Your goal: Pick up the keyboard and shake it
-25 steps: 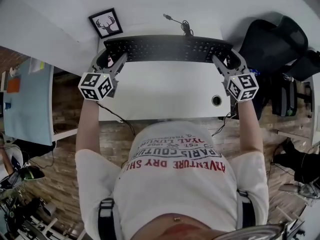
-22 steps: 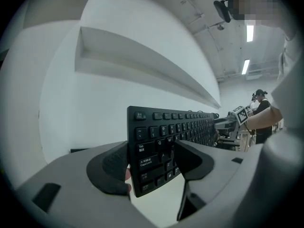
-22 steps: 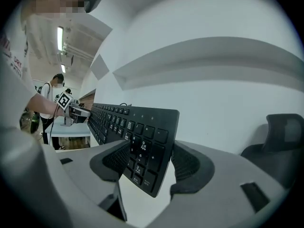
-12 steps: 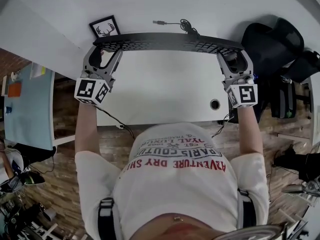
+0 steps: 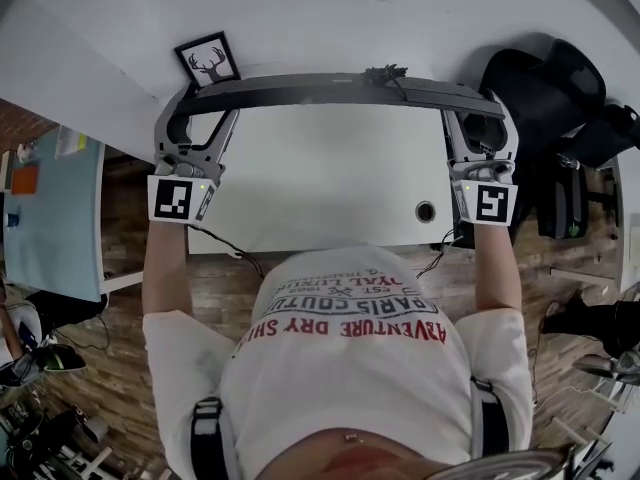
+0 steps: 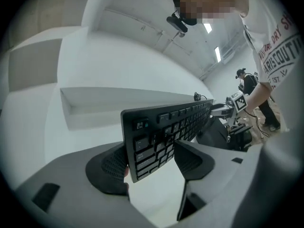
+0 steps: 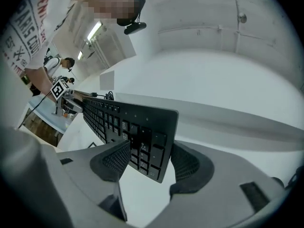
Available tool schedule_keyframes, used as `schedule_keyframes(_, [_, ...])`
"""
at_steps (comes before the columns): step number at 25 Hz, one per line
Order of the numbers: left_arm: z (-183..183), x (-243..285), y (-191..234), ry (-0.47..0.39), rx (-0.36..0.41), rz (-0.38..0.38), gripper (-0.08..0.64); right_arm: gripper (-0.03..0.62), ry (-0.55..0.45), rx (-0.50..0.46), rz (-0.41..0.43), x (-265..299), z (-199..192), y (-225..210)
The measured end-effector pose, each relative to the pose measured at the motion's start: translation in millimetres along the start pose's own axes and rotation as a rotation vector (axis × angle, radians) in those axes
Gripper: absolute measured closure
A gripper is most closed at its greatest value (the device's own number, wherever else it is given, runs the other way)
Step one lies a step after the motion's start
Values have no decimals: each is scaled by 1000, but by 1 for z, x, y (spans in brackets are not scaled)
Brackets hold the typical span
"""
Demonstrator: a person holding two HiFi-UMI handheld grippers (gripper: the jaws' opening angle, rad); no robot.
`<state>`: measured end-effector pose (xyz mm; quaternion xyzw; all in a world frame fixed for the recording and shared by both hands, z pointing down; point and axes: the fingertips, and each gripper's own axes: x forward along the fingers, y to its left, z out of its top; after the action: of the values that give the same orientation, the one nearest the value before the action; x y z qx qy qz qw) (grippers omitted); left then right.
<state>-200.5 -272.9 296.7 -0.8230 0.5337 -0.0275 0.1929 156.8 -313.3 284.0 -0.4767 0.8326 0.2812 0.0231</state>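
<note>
A long black keyboard (image 5: 330, 91) is held up off the white desk (image 5: 320, 183), tilted so the head view sees it nearly edge-on. My left gripper (image 5: 195, 108) is shut on its left end, and my right gripper (image 5: 478, 110) is shut on its right end. In the left gripper view the keyboard (image 6: 166, 127) stands on edge between the two pads, keys facing right, with my left gripper (image 6: 152, 160) clamped on it. The right gripper view shows the keyboard (image 7: 128, 122) pinched the same way by my right gripper (image 7: 145, 163). Its cable (image 5: 385, 71) bunches at the back edge.
A small framed deer picture (image 5: 208, 63) stands on the desk behind the keyboard's left end. A round cable hole (image 5: 426, 211) sits near the desk's front right. A black chair (image 5: 555, 78) is to the right of the desk, and a light blue table (image 5: 55, 208) to the left.
The keyboard has risen off the desk and tipped from keys-up to nearly edge-on. Both grippers rose with it, still clamped on its ends.
</note>
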Motion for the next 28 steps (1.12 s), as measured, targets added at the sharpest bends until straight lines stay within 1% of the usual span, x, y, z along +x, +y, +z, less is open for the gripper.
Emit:
schedule_keyframes(2, [3,-2,0,-13,-13,3,259,311,0,2,9,1,0,0])
schedule_keyframes(7, [2,2,0,-7,-7,-5,259,311,9,64,10,6,0,1])
schedule_keyframes(10, [0,3,-1,5,-21,-11,259,311,53,79,47,1,-11,2])
schedule_keyframes(15, [-12,6,-4,88,-106,-57,259,314,145,204,115,1,-25,5])
schedule_keyframes(18, [-18,12,-11,137,-125,-64,259,314,211,265,124,1,-45,2])
schedule_keyframes(22, [-22,18,-21,186,-86,-51,259,313,287,360,130,-2,-79,4])
schedule_keyframes(24, [-20,20,-28,193,-57,-45,259,313,312,404,140,-5,-94,4])
schedule_keyframes(26, [-16,20,-35,176,-34,-35,259,313,321,433,151,-8,-104,4])
schedule_keyframes(28, [-7,18,-41,131,-16,-20,259,313,325,449,156,-8,-110,3])
